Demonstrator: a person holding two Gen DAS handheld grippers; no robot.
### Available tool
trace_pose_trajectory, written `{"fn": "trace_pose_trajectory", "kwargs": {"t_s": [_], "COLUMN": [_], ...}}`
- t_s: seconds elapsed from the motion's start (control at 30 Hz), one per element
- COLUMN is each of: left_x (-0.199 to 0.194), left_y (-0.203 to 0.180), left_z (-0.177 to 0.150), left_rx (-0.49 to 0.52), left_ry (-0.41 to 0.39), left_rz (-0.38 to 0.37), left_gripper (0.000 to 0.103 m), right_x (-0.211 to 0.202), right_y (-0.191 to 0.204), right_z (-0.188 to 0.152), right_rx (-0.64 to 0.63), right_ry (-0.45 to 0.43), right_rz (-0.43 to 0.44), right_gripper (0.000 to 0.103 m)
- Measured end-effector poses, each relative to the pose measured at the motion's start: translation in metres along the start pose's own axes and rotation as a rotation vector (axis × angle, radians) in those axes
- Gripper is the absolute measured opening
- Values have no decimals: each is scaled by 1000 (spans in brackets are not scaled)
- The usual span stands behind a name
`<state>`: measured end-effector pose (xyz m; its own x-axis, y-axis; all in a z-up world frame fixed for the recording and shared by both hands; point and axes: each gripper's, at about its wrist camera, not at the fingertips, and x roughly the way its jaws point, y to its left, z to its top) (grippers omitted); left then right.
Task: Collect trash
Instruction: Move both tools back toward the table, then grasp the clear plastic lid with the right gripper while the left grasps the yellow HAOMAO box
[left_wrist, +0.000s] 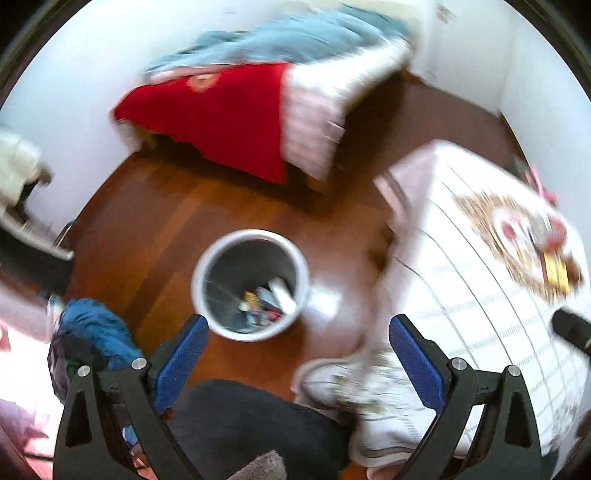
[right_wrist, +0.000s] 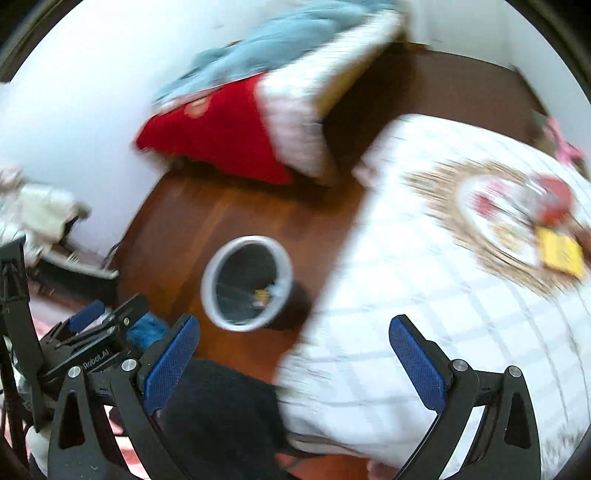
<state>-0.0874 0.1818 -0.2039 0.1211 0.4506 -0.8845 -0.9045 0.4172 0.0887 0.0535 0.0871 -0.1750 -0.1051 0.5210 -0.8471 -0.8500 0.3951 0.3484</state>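
— Big picture first: what's in the room?

— Wooden floor (left_wrist: 177, 221), reddish boards, with a bed (left_wrist: 258, 110) at the far wall under a red blanket (left_wrist: 221, 122) and a pale blue cover (left_wrist: 288, 40). On the right, a counter draped in a white checked cloth (left_wrist: 480, 280) whose edge hangs down towards the floor.

— And the trash bin?

— The bin (left_wrist: 251, 284) stands upright on the floor, its mouth facing straight up, long axis vertical. Scraps lie at the bottom (left_wrist: 266, 299): a pale strip, something yellowish, blurred beyond that. It sits between the bed and the counter's hanging edge, near that cloth but apart from it, with bare boards on its far and left sides.

— Anything on the counter?

— A yellow packet (right_wrist: 561, 254) touching a red thing (right_wrist: 554, 201) on the patterned centre. Too smeared to name.

— The grippers?

— Left gripper (left_wrist: 299, 339): jaws spread wide, holding nothing, bin just beyond them. Right gripper (right_wrist: 295, 343): also spread and empty, over the cloth's edge. A blue bundle (left_wrist: 92, 332) lies on the left.
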Motion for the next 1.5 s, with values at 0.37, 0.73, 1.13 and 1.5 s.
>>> {"fn": "trace_pose_trajectory", "kwargs": {"t_s": [0.37,0.73,1.13,1.5], "left_x": [66,65,65,92], "left_y": [-208,-303,-446,-482], "left_z": [0,7,23,41], "left_rx": [272,598,1206,1329], "left_ry": [80,8,-36,190], "left_rz": [-93,-111,-264,-406], "left_gripper": [100,100,99,88], "right_x": [-39,-2,-41,-50], "right_y": [-283,-341,-385,-422], "right_z": [-35,-40,-55,-65], "right_rx": [451,533,630,714], "right_ry": [-12,-32,-77,-83], "right_rz": [-341,-285,-324,-285], "right_gripper": [103,64,45,45]}}
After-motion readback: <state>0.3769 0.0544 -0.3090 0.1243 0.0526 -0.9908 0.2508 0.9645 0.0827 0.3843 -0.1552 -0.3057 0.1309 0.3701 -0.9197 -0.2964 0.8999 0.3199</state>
